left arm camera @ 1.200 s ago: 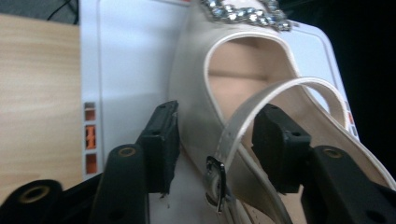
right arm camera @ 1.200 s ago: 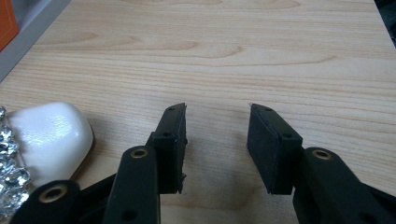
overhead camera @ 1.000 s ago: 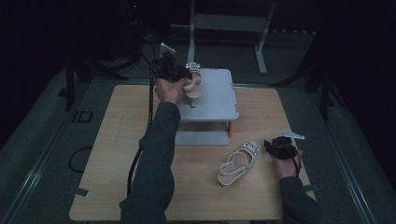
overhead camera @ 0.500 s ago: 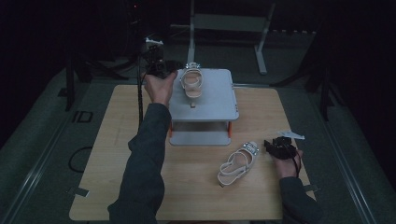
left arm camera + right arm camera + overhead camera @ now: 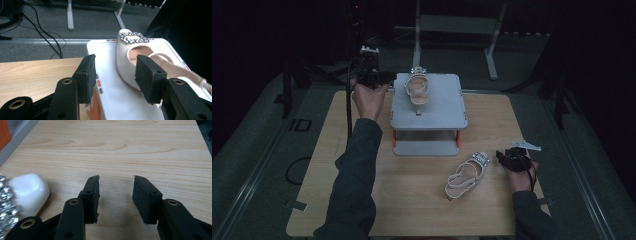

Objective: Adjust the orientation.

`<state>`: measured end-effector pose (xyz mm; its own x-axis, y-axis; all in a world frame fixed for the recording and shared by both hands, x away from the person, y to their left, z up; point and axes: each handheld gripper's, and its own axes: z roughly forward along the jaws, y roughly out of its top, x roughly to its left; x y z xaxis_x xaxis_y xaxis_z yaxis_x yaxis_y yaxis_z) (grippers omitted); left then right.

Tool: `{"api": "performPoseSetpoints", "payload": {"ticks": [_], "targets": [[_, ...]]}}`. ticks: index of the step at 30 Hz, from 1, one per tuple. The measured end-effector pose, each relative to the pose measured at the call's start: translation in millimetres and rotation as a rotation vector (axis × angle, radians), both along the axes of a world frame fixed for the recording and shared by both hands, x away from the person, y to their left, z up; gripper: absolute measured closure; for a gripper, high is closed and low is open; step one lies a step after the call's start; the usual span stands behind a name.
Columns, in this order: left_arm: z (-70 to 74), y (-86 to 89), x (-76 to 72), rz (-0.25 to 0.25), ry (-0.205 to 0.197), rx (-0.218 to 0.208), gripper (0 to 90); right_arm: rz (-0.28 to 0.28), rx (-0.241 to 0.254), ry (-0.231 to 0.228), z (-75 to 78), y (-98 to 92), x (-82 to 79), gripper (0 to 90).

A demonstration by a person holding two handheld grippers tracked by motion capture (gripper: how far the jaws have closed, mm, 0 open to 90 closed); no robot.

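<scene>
At far left, the left gripper point(image 5: 381, 78) is held with jaws open and empty, beside the white shelf point(image 5: 437, 112), forearm stretched forward. On the shelf's far part lies a jewelled sandal point(image 5: 418, 89). The second sandal point(image 5: 467, 173) lies on the table point(image 5: 312, 160) near right; it is judged light with soft straps, best taken by its stiff sole. The right gripper point(image 5: 506, 159), open and empty, rests just right of it.

Your left tool point(image 5: 115, 75) is holding its jaws apart with nothing between the pads. Beyond them, a cream shoe point(image 5: 130, 65) with a jewelled buckle point(image 5: 132, 38) is resting on the white platform point(image 5: 107, 72), which is standing on the wooden bench point(image 5: 32, 72).
</scene>
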<state>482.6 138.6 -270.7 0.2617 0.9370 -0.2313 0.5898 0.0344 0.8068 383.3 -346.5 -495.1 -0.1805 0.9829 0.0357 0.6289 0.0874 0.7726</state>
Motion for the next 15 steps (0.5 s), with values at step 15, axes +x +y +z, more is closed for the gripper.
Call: {"api": "performPoseSetpoints", "payload": {"ticks": [15], "targets": [[-54.3, 36.0, -47.8, 0.013, -0.001, 0.106, 54.6, 0.073, 0.009, -0.034, 18.3, 17.6, -18.4, 56.2]]}}
